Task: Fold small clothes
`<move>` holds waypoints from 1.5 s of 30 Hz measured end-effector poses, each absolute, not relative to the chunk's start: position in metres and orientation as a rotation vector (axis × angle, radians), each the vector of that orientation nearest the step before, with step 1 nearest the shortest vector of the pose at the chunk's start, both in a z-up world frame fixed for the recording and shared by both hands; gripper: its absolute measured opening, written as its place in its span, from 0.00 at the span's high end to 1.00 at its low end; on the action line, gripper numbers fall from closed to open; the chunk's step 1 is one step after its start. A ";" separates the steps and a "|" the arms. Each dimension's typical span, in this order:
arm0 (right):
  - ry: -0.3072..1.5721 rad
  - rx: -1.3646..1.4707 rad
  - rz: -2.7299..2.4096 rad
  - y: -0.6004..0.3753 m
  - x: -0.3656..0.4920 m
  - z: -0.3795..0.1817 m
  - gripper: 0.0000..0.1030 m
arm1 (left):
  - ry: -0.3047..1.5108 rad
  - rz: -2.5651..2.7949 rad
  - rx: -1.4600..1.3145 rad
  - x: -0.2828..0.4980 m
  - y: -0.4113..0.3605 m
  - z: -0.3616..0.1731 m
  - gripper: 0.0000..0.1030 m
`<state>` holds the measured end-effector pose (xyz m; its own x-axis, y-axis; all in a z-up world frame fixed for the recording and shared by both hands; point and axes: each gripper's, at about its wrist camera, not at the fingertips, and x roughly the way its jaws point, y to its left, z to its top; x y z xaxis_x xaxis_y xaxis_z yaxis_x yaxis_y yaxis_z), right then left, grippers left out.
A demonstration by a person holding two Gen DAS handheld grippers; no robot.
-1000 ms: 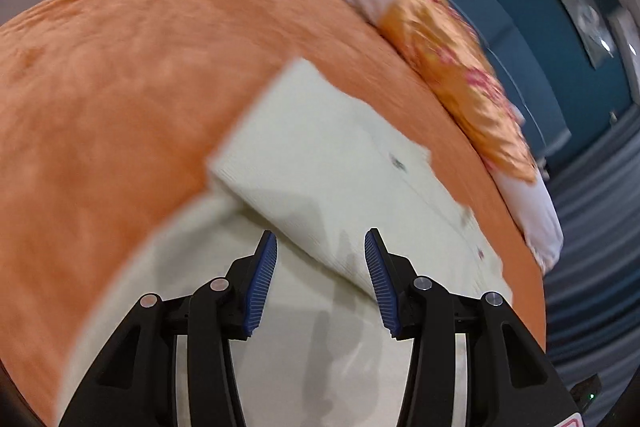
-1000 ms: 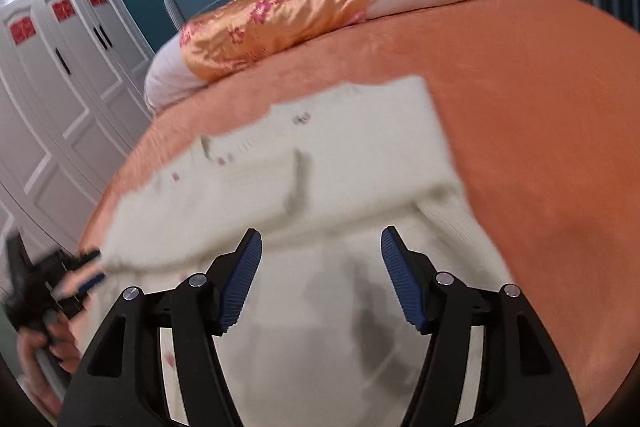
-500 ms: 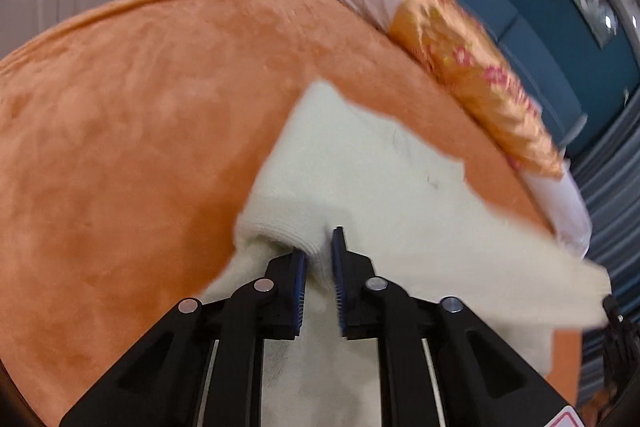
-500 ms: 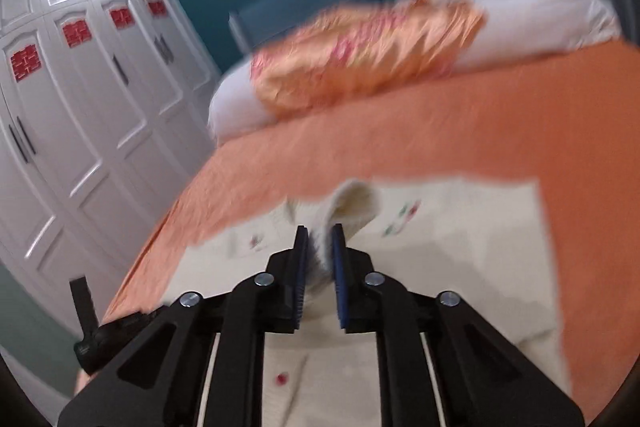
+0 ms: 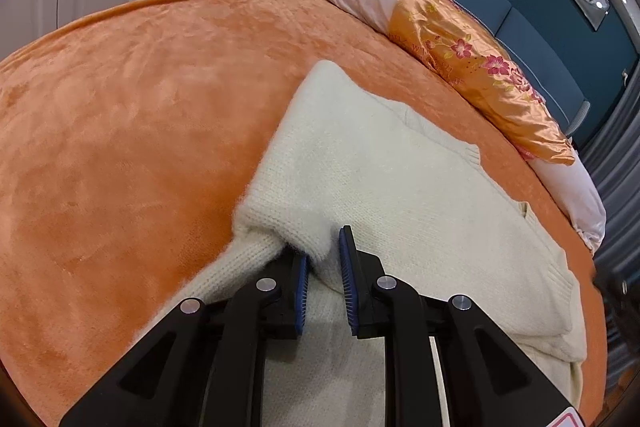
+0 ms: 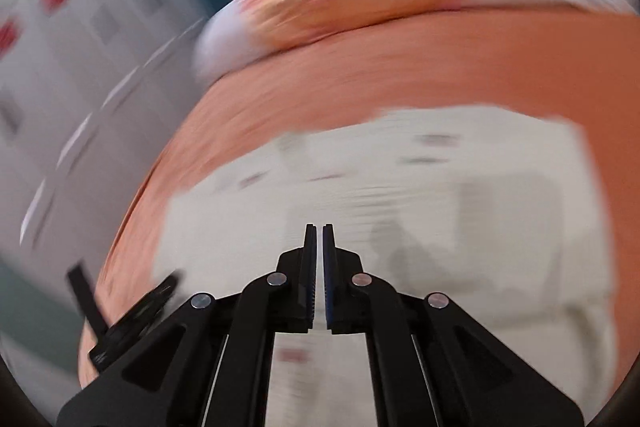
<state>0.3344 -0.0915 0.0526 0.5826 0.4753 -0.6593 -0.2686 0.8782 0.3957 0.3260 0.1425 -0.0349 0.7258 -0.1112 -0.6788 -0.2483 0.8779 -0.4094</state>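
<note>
The cream sweater [image 5: 400, 195] lies flat on the orange bedspread [image 5: 120, 147], roughly mid-bed, with its far edge pointing at the flowery pillow [image 5: 472, 67]. The left gripper [image 5: 323, 267] has a thick doubled-over bit of the knit between its jaws. The jaws have just been opening a little, but the blue pads look to be touching wool on both sides, so I'd call it a loose pinch rather than a let-go. My guess is it's there to lay that folded flap down on the body of the sweater. The gripper is angled down and low, which fits setting cloth down rather than carrying it.

The right gripper [image 6: 319, 239] is closed right up, pads almost meeting, and I can't see any cloth between them. That view is really smeared though, so take it with a grain of salt. It hangs over the near part of the sweater [image 6: 440, 187].

Edges: the left side of the sweater is a neat folded line with a soft corner bunched up by the pads. The right side has a ribbed edge and looks less tidy. Room-wise there's loads of bare bedspread to the left and beyond. The pillow is well apart from the sweater and the wardrobe [image 6: 60, 67] is way off the bed, so nothing's crowding the next fold.
</note>
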 end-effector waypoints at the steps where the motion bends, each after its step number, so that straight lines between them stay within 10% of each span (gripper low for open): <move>1: 0.858 0.221 0.481 -0.064 0.340 0.052 0.97 | 0.760 0.075 -0.513 0.326 0.143 -0.036 0.83; 8: 0.999 -0.009 0.529 0.049 0.385 0.006 1.00 | 0.746 0.057 -0.539 0.324 0.146 -0.038 0.83; 18: 0.877 0.392 0.106 -0.240 0.351 -0.003 1.00 | 0.737 0.040 -0.543 0.324 0.145 -0.039 0.80; 22: 0.887 0.458 0.132 -0.276 0.323 0.003 0.82 | 0.745 0.049 -0.533 0.325 0.143 -0.037 0.80; 26: 0.935 0.415 0.230 -0.246 0.328 -0.003 0.42 | 0.753 0.062 -0.513 0.326 0.140 -0.036 0.80; 31: 0.869 0.325 0.229 -0.215 0.327 0.022 0.86 | 0.757 0.071 -0.502 0.327 0.139 -0.036 0.80; 45: 0.766 0.340 0.072 -0.225 0.315 0.035 0.92 | 0.753 0.066 -0.504 0.327 0.138 -0.036 0.79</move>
<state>0.3145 -0.2245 0.0355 0.7207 0.1870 -0.6675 0.0588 0.9430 0.3276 0.3275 0.1381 -0.0363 0.7335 -0.1195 -0.6690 -0.2348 0.8792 -0.4145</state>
